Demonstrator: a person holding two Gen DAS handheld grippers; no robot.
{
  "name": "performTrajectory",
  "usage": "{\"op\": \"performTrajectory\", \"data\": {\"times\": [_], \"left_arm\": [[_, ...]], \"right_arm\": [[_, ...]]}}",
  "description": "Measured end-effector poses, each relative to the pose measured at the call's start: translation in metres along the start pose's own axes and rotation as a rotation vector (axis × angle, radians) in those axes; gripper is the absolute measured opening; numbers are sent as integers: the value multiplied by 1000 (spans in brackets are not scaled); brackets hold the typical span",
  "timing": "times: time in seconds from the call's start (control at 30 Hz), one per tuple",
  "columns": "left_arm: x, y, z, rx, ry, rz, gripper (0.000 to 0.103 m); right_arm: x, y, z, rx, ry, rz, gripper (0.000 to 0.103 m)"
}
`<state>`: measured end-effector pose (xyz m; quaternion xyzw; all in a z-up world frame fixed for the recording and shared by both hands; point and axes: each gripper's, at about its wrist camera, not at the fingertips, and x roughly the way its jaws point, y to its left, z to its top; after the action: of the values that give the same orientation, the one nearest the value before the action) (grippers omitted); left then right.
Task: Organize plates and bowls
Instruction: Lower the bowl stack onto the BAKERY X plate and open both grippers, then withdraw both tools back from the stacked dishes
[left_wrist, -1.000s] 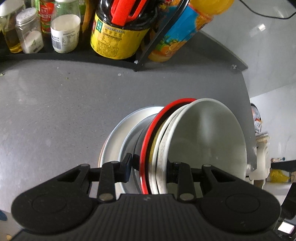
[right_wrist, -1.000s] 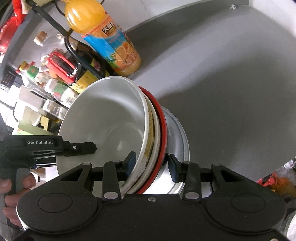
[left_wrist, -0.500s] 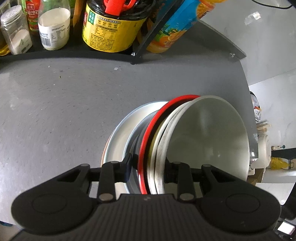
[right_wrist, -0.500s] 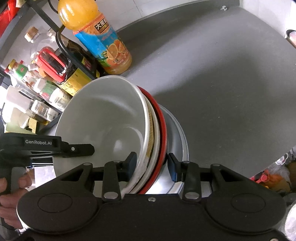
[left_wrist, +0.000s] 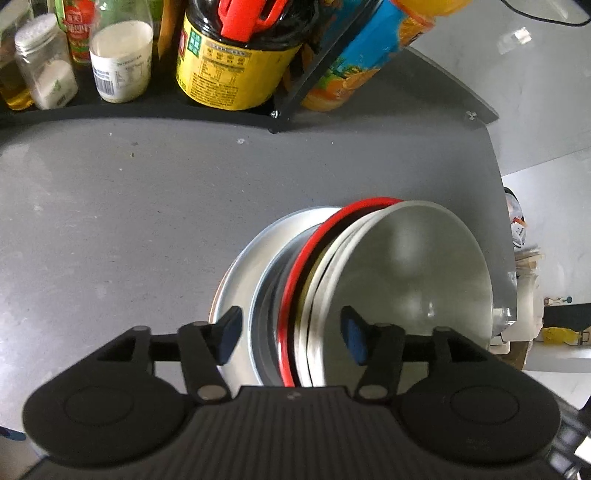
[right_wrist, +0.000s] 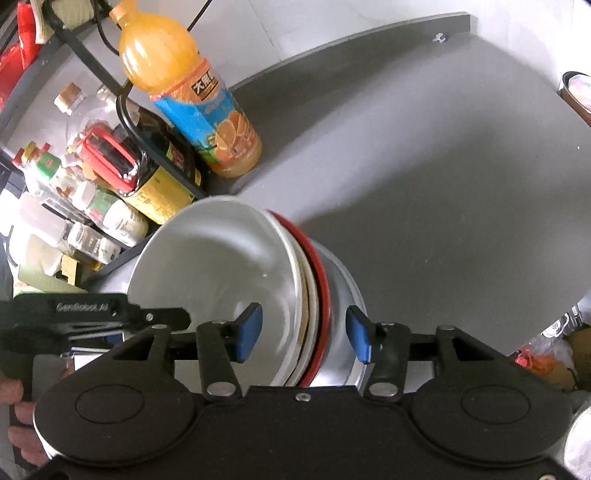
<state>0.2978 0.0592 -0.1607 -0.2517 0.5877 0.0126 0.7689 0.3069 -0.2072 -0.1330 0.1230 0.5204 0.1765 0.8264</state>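
Note:
A tilted stack of dishes stands on the grey table (left_wrist: 110, 229). A white bowl (left_wrist: 406, 280) is on top, then pale plates, a red-rimmed plate (left_wrist: 314, 243) and a steel plate (left_wrist: 240, 273) at the bottom. My left gripper (left_wrist: 291, 332) is open, its blue pads apart on either side of the stack's near edge. From the opposite side, my right gripper (right_wrist: 304, 332) is open too, one pad inside the white bowl (right_wrist: 214, 269), the other beside the steel plate (right_wrist: 347, 291). The red rim (right_wrist: 320, 266) shows between them.
A black rack at the back holds a yellow-labelled dark jug (left_wrist: 236, 66), a white jar (left_wrist: 122, 62) and several bottles. An orange juice bottle (right_wrist: 192, 99) stands beside it. The table's right edge (left_wrist: 496, 177) is close to the stack. A hand (right_wrist: 16, 410) holds the other tool.
Both grippers were shut on the stack's rim and now stand open around it. The stack stays tilted in the same spot on the table.

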Motion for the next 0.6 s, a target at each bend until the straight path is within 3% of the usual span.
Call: {"op": "performTrajectory", "data": {"times": [0.13,0.27,0.43,0.5,0.6], "left_arm": [[-9,-3,-3,-2,-31,23,69],[-23,-15,-11,4,-110,74,73],[-39,-39,-30,44,-157,91,78],[-45,-49,-40,42,-177,111,78],[-54,-66,-58,51,-212,109,79]], "right_arm": [[-5,-4,2,-5,-18,12,56],[-19,-12,-2,7,-43,46,57],[-49,-31,-10,-3,-95,64,73],[-63,-41,-14,-5,-112,62,87],[-82,-57,-21,-51,-145,47,93]]}}
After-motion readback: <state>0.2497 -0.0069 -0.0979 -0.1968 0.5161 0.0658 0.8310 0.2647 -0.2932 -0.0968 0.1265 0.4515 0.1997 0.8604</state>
